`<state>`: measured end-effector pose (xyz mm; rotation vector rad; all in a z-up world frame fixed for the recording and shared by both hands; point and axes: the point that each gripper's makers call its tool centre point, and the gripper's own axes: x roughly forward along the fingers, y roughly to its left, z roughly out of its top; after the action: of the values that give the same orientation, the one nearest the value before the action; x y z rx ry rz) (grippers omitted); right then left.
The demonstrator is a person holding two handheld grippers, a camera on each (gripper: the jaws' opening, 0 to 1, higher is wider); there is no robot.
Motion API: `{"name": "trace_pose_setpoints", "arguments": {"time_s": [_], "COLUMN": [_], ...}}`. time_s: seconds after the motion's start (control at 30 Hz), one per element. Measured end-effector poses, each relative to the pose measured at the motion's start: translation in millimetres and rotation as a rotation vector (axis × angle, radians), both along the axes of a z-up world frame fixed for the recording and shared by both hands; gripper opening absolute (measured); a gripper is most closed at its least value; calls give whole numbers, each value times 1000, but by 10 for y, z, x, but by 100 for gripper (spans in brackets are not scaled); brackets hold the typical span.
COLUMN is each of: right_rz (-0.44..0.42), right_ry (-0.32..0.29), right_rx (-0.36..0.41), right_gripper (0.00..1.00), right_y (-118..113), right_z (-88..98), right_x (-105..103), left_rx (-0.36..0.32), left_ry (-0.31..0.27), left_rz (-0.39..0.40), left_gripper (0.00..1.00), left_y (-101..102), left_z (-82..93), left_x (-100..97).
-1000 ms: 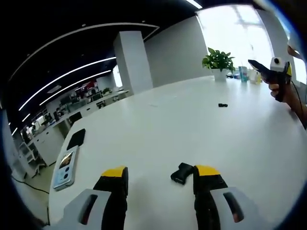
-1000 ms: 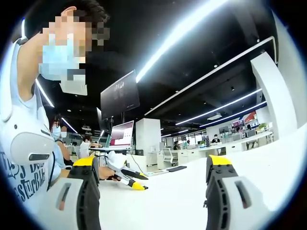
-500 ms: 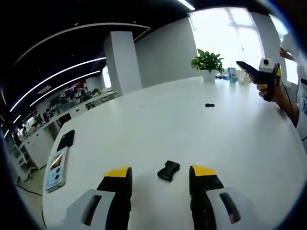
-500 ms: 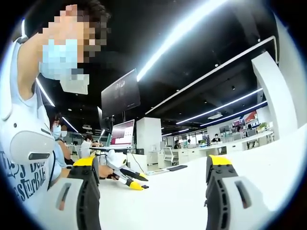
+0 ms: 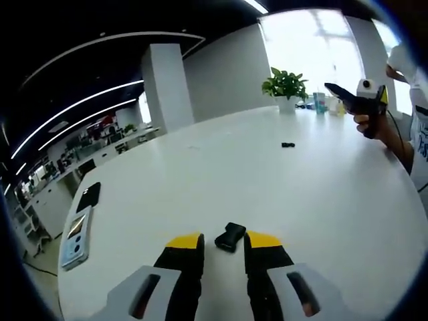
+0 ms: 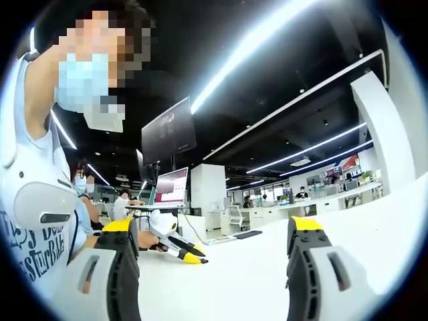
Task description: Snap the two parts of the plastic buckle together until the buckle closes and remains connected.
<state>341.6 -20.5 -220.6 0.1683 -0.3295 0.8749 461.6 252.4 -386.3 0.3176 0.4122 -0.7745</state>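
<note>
Surface point(image 5: 314, 200): we work over a wide white round top that runs out ahead of the left gripper; both buckle parts lie on it, apart.
Progress: we judge the task barely begun, since nothing is joined and neither part is lifted yet.
Right gripper point(image 6: 212, 235): we hold it raised with jaws spread wide and nothing between them, aimed across the room away from the parts; in the left gripper view it sits far off to the upper right point(image 5: 353, 97), in our hand.
Left gripper point(image 5: 223, 241): its jaws stand narrowly apart, not closed on anything, low over the surface.
Near buckle part point(image 5: 230, 237): a black piece lying flat right at the left gripper's tips, in line with the gap between them; we see no contact.
Far buckle part point(image 5: 287, 144): a small dark piece well ahead of the left gripper, nearer the right one.
Left to do: grasp each part, bring them together, press until they latch.
</note>
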Motion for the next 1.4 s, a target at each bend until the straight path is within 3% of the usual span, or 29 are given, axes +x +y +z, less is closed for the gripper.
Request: {"name": "trace_pose_setpoints", "arguments": {"time_s": [0.3,0.63,1.4], "right_rz": [-3,1,-4], "right_ry": [0,-5,-2], "right_rx": [16,5,-6], "right_gripper": [94,94,94], "right_y": [-22,-5,-3], "right_z": [20,15,-10], "right_x": [-1,-10,3], "left_rx": [9,-40,-60], "left_ry": [-17,28,69], "left_rz": [-27,-41,-24], "left_gripper": [22,22,20], "left_y": [-6,-17,41], "left_z": [45,47,32], "left_x": [-5,-37,-48]}}
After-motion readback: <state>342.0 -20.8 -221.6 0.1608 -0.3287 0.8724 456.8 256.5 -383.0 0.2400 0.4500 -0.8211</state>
